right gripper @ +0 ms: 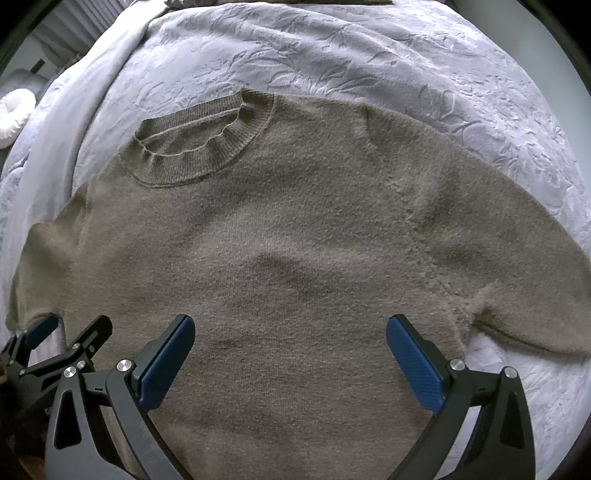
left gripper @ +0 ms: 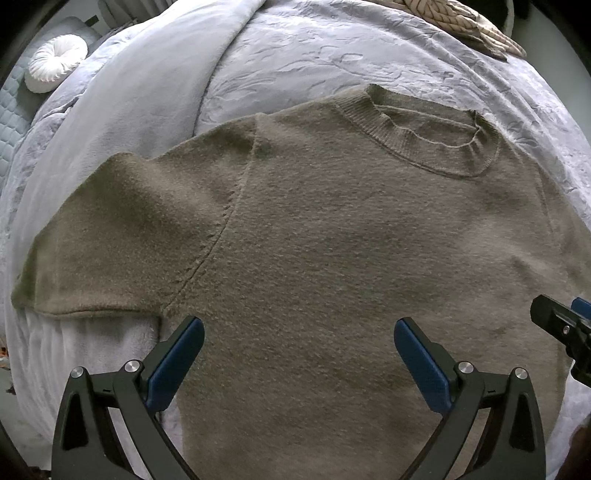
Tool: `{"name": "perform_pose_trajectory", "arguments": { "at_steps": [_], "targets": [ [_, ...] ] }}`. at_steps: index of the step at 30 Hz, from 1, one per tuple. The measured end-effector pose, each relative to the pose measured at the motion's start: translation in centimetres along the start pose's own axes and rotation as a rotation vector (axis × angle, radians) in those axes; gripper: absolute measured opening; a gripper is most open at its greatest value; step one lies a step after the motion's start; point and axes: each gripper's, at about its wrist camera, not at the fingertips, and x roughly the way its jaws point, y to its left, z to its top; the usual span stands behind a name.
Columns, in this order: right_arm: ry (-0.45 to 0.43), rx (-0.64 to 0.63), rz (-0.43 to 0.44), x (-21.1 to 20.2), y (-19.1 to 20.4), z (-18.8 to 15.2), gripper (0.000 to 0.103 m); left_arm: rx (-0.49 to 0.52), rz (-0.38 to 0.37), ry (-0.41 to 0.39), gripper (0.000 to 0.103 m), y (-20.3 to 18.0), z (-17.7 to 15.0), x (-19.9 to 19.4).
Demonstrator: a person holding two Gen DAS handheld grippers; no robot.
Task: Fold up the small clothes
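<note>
Flatly spread, front side up, an olive-brown knit sweater (left gripper: 332, 240) is seen on a pale grey-lavender bedspread (left gripper: 332, 48) embossed with a leaf pattern, its ribbed crew collar (left gripper: 424, 140) turned away from both cameras and its short sleeves stretched out to either side. A smoother plain blanket (left gripper: 129, 92) is laid over the bedspread on the left, and the left sleeve (left gripper: 92, 240) is partly rested on it. Both grippers are held above the lower half of the sweater, pointed toward the collar. The left gripper (left gripper: 299, 354) is kept wide open, with nothing caught between its blue pads (left gripper: 177, 362); one pad is placed over the sweater's left side edge just below the armpit, the other over the middle of the body. The right gripper (right gripper: 290, 350) is likewise spread apart and empty, its blue fingers (right gripper: 413, 365) set over the right part of the body, close to the seam of the right sleeve (right gripper: 517, 266). Whether the pads are touching the knit cannot be told. A round white pleated cushion (left gripper: 55, 62) is visible far off at the upper left, and a chunky beige knitted throw (left gripper: 461, 22) at the top edge
</note>
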Motion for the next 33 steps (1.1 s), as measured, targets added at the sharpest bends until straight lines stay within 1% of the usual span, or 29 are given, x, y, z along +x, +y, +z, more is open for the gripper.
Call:
{"name": "perform_pose_trajectory", "arguments": {
  "at_steps": [16,24,33],
  "targets": [
    [0.002,0.001,-0.009,-0.02,0.12,-0.21,0.103,0.004,0.003,0.002,0.103,0.6,-0.36,0.51],
    [0.004,0.0,-0.011,-0.02,0.07,-0.22,0.103,0.01,0.004,0.005,0.103,-0.35,0.37,0.32],
    [0.002,-0.004,-0.015,-0.23,-0.1,-0.36,0.103,0.011,0.007,0.003,0.103,-0.34,0.13,0.25]
  ]
}}
